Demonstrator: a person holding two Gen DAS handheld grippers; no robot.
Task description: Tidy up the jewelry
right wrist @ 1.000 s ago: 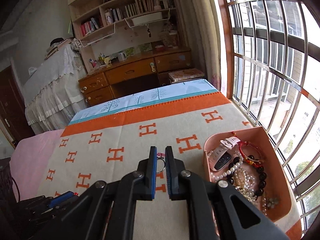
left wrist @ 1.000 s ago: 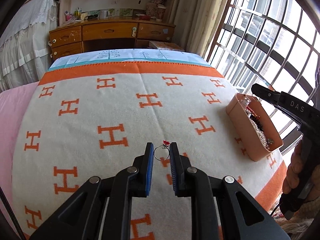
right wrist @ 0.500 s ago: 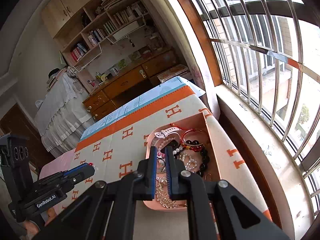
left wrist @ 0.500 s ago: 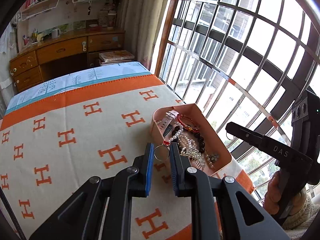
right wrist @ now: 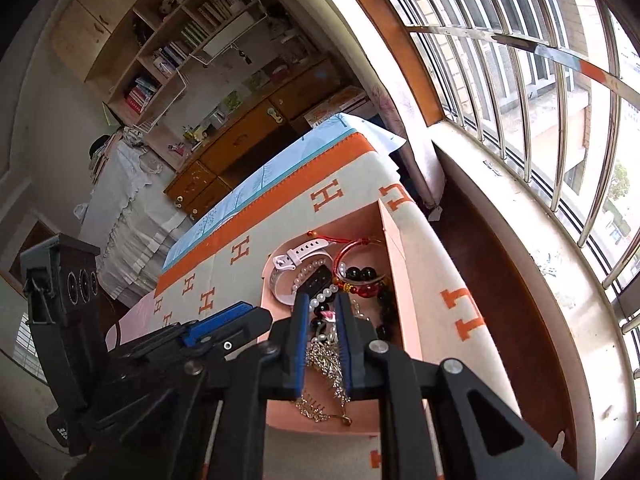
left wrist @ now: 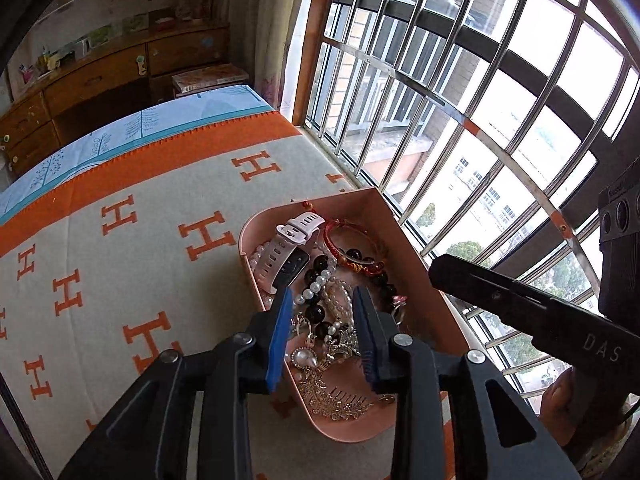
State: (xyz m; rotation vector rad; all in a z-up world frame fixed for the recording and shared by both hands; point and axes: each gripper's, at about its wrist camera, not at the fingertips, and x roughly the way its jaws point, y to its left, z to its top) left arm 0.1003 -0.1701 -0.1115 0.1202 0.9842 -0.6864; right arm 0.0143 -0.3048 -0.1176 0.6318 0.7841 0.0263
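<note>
Left tongs (left wrist: 322,304) parted, empty, poised over the near half of the pink rectangular plastic tray (left wrist: 404,240) on the bed. Right tongs (right wrist: 322,308) narrowly parted above the tray's heaped bead and pearl jewelry (left wrist: 320,292); nothing gripped.

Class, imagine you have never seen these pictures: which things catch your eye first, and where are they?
The pink tray heaped with jewelry sits at the blanket's window-side edge. Over it hangs the open left gripper. The orange-H blanket covers the bed, and window bars fill the right side.
</note>
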